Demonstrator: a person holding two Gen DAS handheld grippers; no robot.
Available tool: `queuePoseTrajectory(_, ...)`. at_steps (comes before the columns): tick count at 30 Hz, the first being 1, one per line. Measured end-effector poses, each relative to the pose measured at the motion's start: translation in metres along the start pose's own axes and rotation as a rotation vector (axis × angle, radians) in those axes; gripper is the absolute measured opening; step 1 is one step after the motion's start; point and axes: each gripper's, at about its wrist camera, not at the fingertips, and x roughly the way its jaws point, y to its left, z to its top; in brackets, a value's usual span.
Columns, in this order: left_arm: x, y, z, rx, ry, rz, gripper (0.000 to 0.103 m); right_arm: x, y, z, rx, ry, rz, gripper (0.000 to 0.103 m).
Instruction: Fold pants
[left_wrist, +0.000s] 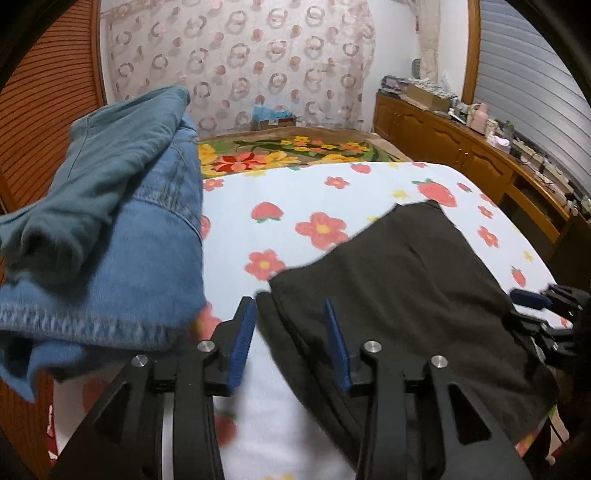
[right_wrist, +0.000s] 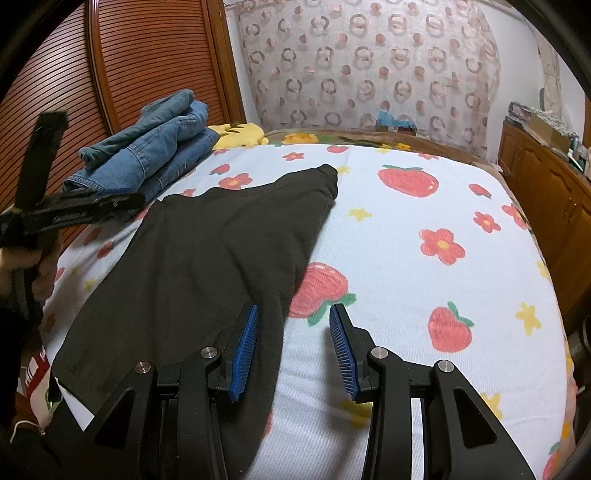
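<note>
Black pants (left_wrist: 406, 277) lie flat on the strawberry-print sheet, folded lengthwise, with the narrow end far from me. My left gripper (left_wrist: 290, 304) hovers open over their near left edge; that edge runs between the blue pads (left_wrist: 245, 332), untouched by either. My right gripper (right_wrist: 293, 310) is open too, low over the right edge of the pants (right_wrist: 207, 258), with nothing pressed between its pads. In the left wrist view the right gripper (left_wrist: 524, 310) shows at the right margin. The left gripper (right_wrist: 133, 203) appears at the left of the right wrist view, held by a hand.
A pile of blue jeans (right_wrist: 155, 155) sits at the bed's far left, close beside my left gripper. The bed sheet (right_wrist: 424, 229) ends at a floral blanket (left_wrist: 288, 155) at the far side. A slatted wooden panel (right_wrist: 140, 62) stands left, a cluttered wooden cabinet (left_wrist: 461, 147) right.
</note>
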Motion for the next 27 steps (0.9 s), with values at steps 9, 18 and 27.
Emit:
queuePoseTrajectory(9,-0.007,-0.024,-0.042,0.012,0.042,-0.057,0.038,0.000,-0.001,0.000,-0.002,0.002,0.001,0.042)
queuePoseTrajectory(18,-0.011,-0.028,-0.053,0.028,0.042,-0.056,0.003,0.000,-0.001,0.001,-0.002,0.003,0.001,0.041)
queuePoseTrajectory(27,-0.035,-0.017,-0.062,-0.009,0.018,-0.038,0.003,0.000,-0.001,0.001,-0.001,0.003,0.001,0.041)
